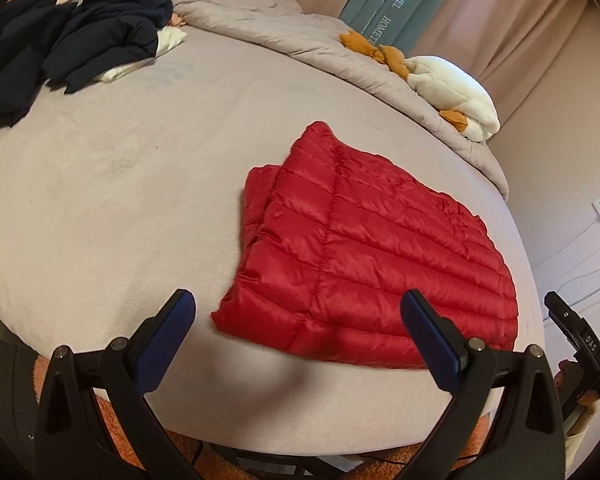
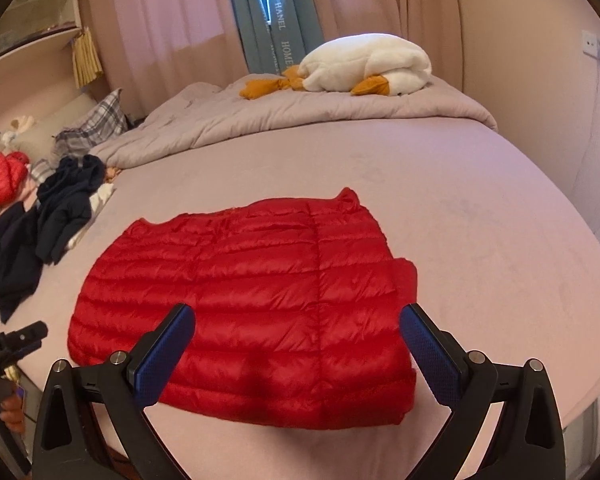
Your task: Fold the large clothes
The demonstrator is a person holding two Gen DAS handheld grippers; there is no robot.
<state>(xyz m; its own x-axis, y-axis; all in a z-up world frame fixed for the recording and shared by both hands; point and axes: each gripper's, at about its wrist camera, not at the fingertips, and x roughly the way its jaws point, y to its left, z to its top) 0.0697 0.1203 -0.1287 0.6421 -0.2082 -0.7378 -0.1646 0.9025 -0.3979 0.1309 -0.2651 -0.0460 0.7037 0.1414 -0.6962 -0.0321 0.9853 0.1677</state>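
Note:
A red quilted puffer jacket (image 1: 364, 248) lies folded flat on the pinkish-grey bed sheet (image 1: 120, 184); it also shows in the right wrist view (image 2: 252, 296). My left gripper (image 1: 298, 304) is open and empty, hovering just above the jacket's near edge. My right gripper (image 2: 298, 316) is open and empty, held over the near part of the jacket. The right gripper's body shows at the right edge of the left wrist view (image 1: 580, 340). The left gripper's body shows at the left edge of the right wrist view (image 2: 8, 348).
A pile of dark navy clothes (image 1: 80, 36) lies at the far left of the bed (image 2: 40, 232). A grey duvet (image 2: 280, 120) is bunched at the far end, with a white plush goose (image 2: 364, 64) on it. Another red garment (image 2: 0, 184) lies far left. Curtains and wall stand behind.

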